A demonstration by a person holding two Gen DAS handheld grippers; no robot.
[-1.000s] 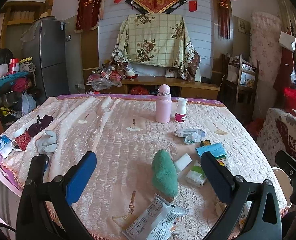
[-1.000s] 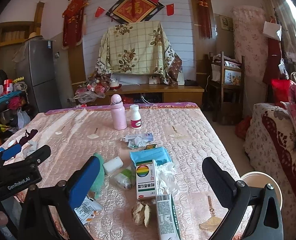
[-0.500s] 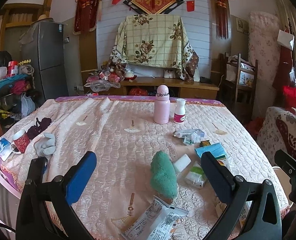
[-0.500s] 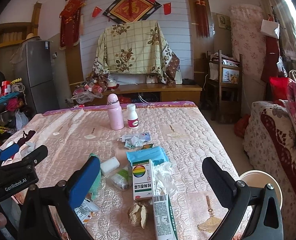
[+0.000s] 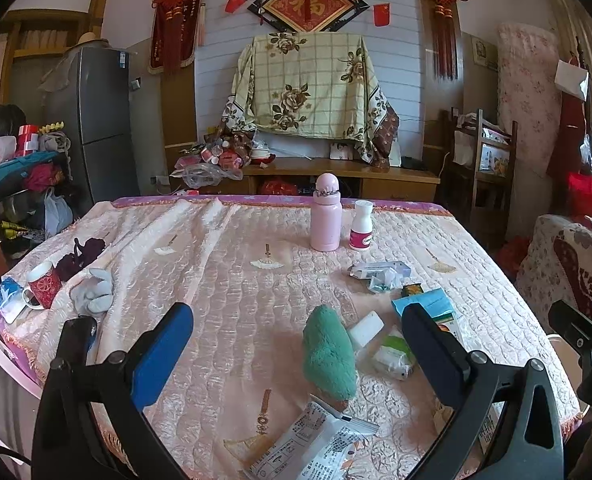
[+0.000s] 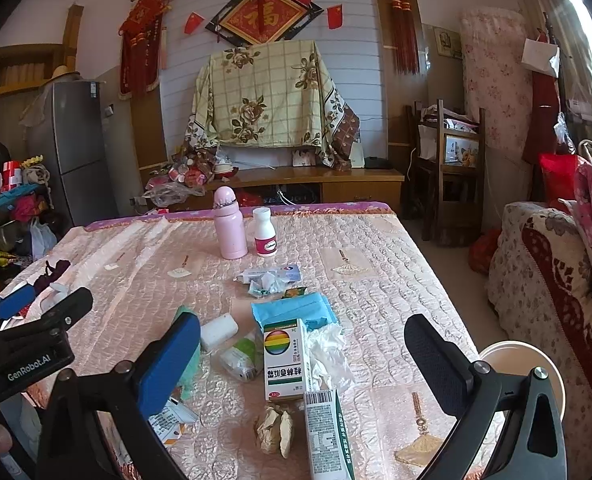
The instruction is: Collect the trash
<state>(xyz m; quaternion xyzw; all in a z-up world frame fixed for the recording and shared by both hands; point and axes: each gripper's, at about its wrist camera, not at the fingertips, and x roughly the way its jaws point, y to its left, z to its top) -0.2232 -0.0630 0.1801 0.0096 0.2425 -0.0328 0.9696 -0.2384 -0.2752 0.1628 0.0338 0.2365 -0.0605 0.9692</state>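
Trash lies on the near right part of a pink quilted table (image 5: pixel 224 304): a printed wrapper (image 5: pixel 320 448), a white medicine box (image 6: pixel 284 358), a second box (image 6: pixel 328 432), crumpled white tissue (image 6: pixel 328 356), a brown crumpled scrap (image 6: pixel 274 432), a blue pack (image 6: pixel 292 310) and a small plastic packet (image 6: pixel 240 358). A green fuzzy cloth (image 5: pixel 330 354) lies among them. My left gripper (image 5: pixel 296 356) is open and empty above the near edge. My right gripper (image 6: pixel 300 364) is open and empty above the boxes. A white round bin (image 6: pixel 524 372) stands beside the table at right.
A pink flask (image 5: pixel 326 214) and a white pill bottle (image 5: pixel 362 226) stand at the far side. A red mug (image 5: pixel 44 290) and a grey glove (image 5: pixel 94 296) lie at the left edge. A patterned sofa (image 6: pixel 556 280) is to the right.
Both grippers have drifted slightly; the views shifted a little downward. Both stay open and nothing on the table moved.
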